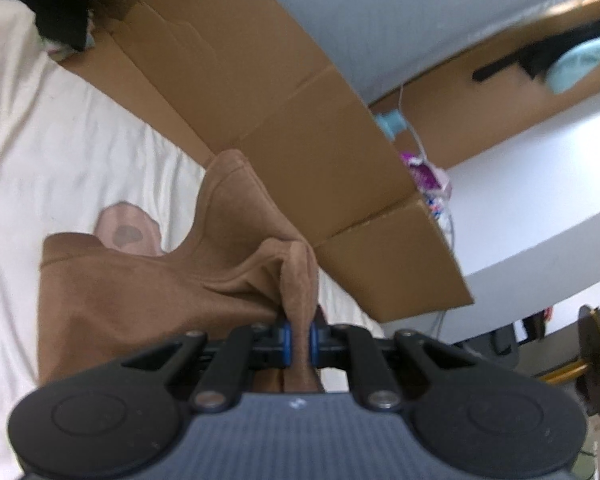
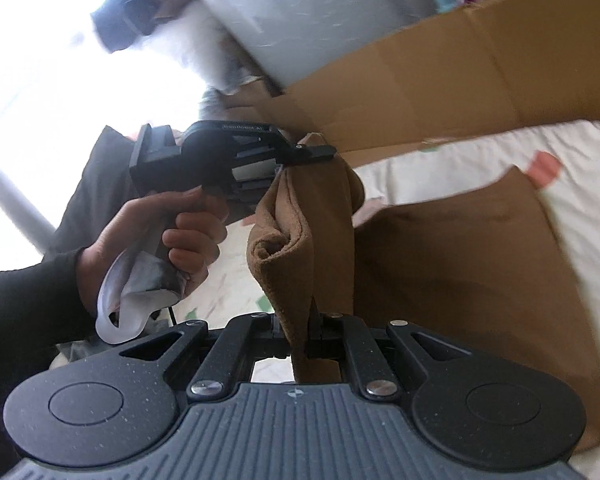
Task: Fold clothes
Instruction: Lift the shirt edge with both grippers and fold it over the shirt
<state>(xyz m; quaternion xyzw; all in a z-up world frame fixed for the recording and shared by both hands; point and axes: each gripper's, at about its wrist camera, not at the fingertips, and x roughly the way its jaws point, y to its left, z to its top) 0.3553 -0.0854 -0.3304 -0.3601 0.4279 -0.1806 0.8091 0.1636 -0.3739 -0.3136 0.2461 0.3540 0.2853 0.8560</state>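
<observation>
Left gripper (image 1: 299, 338): closed on a bunched fold of the brown garment (image 1: 148, 280), blue pads (image 1: 286, 340) pressing the cloth from both sides. Right gripper (image 2: 300, 336): likewise clamped on a hanging edge of the same garment (image 2: 452, 264), cloth pinched between black jaws. Brown fabric lifted at both pinch points, stretched between the two grippers, the rest draped down onto a white bed sheet (image 1: 60, 140) with faint coloured prints. In the right wrist view, left hand (image 2: 180, 236) wrapped round the pistol handle of the left gripper (image 2: 314, 152), dark sleeve (image 2: 24, 304) at the wrist, gripper tip biting the top of the cloth. Just beyond the garment, an open cardboard box (image 1: 292, 120) beside the bed. Farther back, a grey panel (image 1: 380, 12), blurred; small coloured items behind the box, too smeared to identify.
</observation>
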